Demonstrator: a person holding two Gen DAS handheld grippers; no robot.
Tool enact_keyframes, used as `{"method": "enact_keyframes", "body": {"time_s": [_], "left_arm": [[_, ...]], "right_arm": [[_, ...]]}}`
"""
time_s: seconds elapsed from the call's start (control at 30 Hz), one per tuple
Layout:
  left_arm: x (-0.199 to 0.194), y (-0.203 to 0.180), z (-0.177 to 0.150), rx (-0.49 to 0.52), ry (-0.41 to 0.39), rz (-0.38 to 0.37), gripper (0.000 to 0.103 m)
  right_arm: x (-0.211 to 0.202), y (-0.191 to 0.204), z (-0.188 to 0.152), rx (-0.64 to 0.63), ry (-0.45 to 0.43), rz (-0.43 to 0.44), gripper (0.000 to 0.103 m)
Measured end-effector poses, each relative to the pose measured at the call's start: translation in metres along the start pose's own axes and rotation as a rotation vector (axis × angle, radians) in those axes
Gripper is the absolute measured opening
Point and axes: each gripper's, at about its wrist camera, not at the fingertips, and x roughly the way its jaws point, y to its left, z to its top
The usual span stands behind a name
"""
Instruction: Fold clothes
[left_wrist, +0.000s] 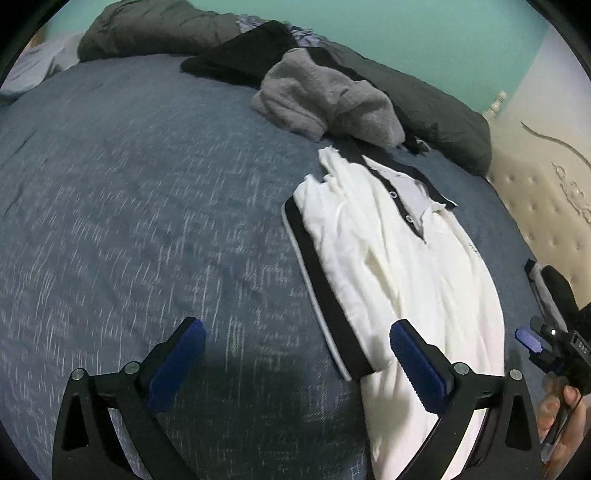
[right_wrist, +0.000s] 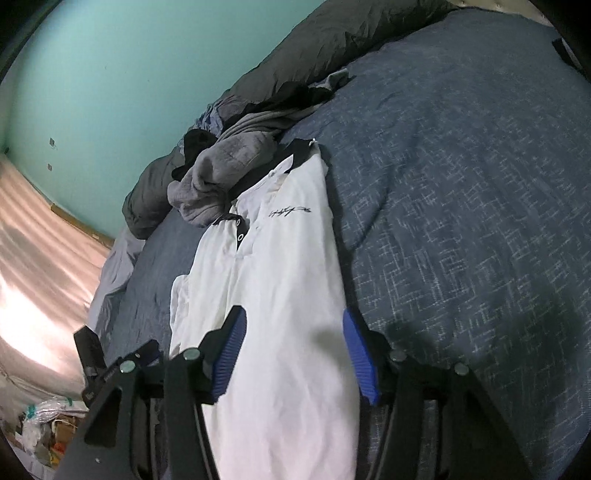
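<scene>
A: Logging grip state first. Left gripper (left_wrist: 297, 363), lower centre of the left wrist view: jaws spread as wide as they go, nothing between the pads but bedspread (left_wrist: 147, 206). One blue pad overlaps the hem edge of the white polo shirt (left_wrist: 399, 258) in the picture; whether it touches, I cannot tell.

B: And the right gripper (right_wrist: 299, 354)?

A: Lower centre of its own view, jaws part open, straddling the shirt's lower end. The cloth runs between the pads, but neither pad appears to press it. Reads as not gripping.

B: Where does the shirt sit?

A: Right of centre in the left view, lying flat on the bedspread, collar toward the upper part of the frame. One side is folded over the front, black-banded sleeve on top, so it forms a narrow strip. Judgement: lengthwise fold done, crosswise fold outstanding.

B: Why both grippers at the hem?

A: Probably to take the two bottom corners and carry them up toward the collar.

B: Anything near the collar?

A: Grey garment (left_wrist: 325, 99) just beyond it, upper centre, apparently touching. Could snag.
</scene>
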Motion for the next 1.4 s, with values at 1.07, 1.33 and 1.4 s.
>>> {"method": "enact_keyframes", "body": {"time_s": [1.07,1.33,1.4], "left_arm": [[-0.03,-0.017,0.001,0.088,-0.065,-0.091,0.103],[-0.032,-0.019,0.003,0.092,-0.08,-0.08,0.103],[-0.031,-0.019,0.003,0.092,-0.08,-0.08,0.103]], "right_arm": [[0.006,0.006,0.033,-0.015,0.029,-0.16,0.056],[0.047,0.001,0.055,-0.113,0.126,-0.367,0.056],[0.059,0.003,0.055,-0.154,0.147,-0.404,0.056]]}}
